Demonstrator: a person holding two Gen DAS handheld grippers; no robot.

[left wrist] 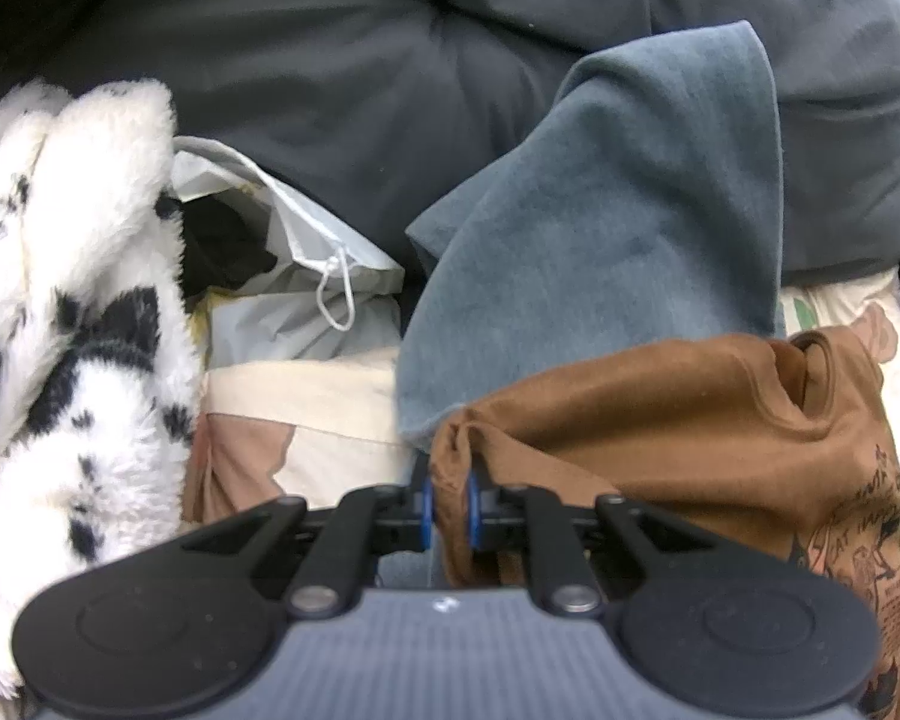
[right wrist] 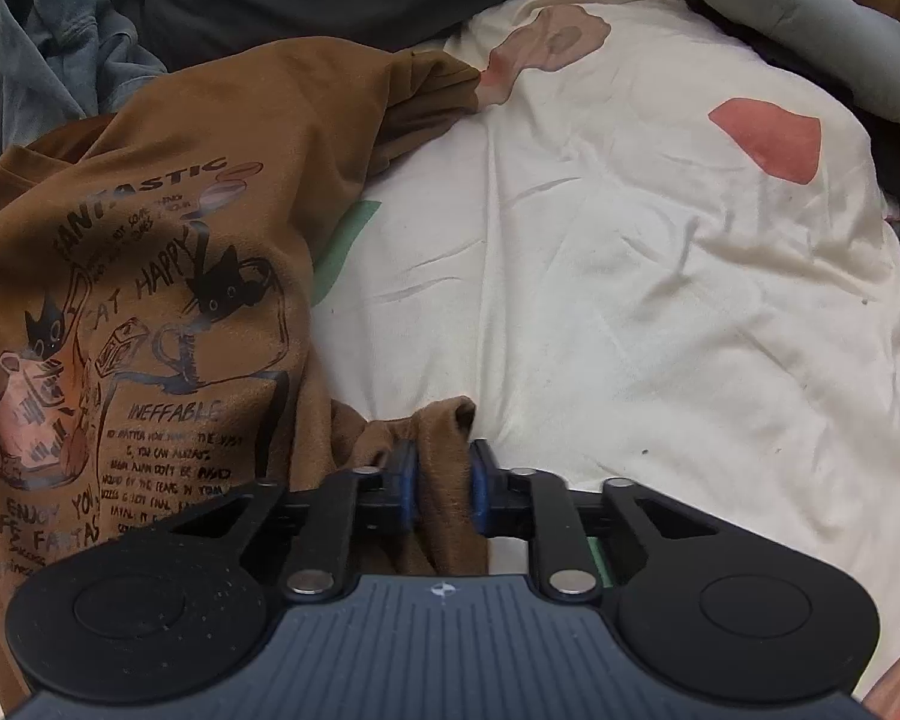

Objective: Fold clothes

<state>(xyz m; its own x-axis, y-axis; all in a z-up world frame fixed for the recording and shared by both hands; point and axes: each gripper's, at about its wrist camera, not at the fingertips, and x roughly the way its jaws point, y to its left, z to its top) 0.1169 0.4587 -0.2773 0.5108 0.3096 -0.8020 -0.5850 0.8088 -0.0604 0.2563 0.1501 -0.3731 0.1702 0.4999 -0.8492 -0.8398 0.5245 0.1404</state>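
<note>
Both the left gripper (left wrist: 450, 507) and right gripper (right wrist: 443, 483) pinch bunched edges of the brown shirt (right wrist: 150, 276), which lies rumpled on the bed (right wrist: 630, 300) between them, print up, apparently mid-handling; next likely needs the cloth pulled taut

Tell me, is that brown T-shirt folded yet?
Not yet: the brown T-shirt lies rumpled on the bed sheet, print up, both grippers pinching its fabric.

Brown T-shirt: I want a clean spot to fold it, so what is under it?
Under the brown T-shirt lies a cream bedsheet with coloured patches. Whatever lies directly beneath the shirt is covered.
</note>
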